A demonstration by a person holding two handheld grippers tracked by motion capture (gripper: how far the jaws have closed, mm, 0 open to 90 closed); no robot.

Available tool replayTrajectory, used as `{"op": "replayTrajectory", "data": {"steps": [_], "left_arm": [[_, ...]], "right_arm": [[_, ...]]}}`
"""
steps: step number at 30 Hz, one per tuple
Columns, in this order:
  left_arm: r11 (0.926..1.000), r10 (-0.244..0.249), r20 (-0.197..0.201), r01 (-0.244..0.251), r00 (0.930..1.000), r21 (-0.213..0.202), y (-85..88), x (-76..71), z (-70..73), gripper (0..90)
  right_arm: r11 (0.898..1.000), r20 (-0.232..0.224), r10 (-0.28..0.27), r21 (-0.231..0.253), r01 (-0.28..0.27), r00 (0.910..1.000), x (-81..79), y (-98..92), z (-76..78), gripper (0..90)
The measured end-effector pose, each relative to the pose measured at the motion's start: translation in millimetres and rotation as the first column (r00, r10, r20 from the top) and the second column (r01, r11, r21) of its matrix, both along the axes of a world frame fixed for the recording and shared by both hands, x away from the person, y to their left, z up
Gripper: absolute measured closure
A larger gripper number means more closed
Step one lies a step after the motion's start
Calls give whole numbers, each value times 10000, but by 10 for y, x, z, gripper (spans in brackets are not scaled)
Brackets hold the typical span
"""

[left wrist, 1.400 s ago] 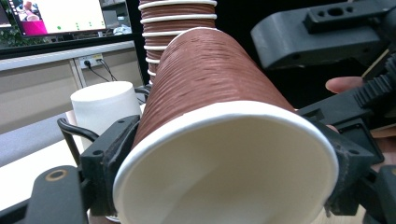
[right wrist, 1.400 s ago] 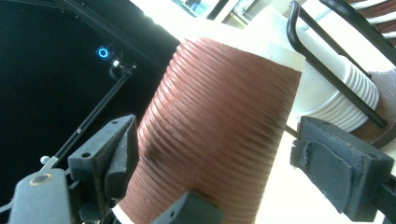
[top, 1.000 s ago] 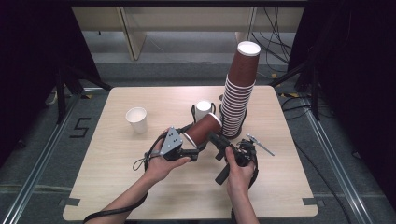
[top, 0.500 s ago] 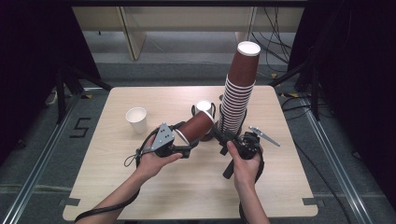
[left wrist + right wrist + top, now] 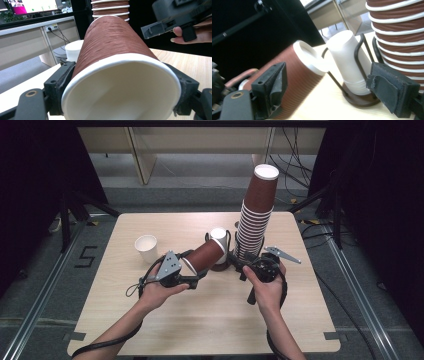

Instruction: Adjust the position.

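Two grippers meet mid-table — the left gripper [image 5: 192, 279] clamps a brown cup [image 5: 203, 257] near its rim; the right gripper [image 5: 239, 265] hangs spread, empty, beside the cup stack [image 5: 254, 222].

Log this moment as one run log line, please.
left tool: shut on brown cup, held tilted | right tool: open, nothing between jaws | cup stack: upright | white cups: in wire holder

White cup [image 5: 146, 248] stands alone on table [image 5: 200, 320].
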State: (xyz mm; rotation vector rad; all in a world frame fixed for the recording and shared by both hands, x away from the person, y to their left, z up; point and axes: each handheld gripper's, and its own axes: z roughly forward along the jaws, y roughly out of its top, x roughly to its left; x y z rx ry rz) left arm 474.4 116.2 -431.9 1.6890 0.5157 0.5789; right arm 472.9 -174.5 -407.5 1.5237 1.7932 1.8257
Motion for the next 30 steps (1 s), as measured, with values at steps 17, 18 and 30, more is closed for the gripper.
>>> {"op": "replayTrajectory", "data": {"steps": [17,18,30], "left_arm": [[9985,-318,-128,323,9994,431,95,-3,36,202],[9982,-372,-146,379,9992,455,92,-4,36,202],[9798,-1407,-609,1478,9882,1348,142,31,91,201]], "right_arm": [[9793,254,737,-1910,-675,9970,99,-110,-52,203],[9792,353,764,-1909,-683,9964,87,-116,-82,206],[9553,202,1451,-2630,-1348,9892,-35,-132,-265,222]]}}
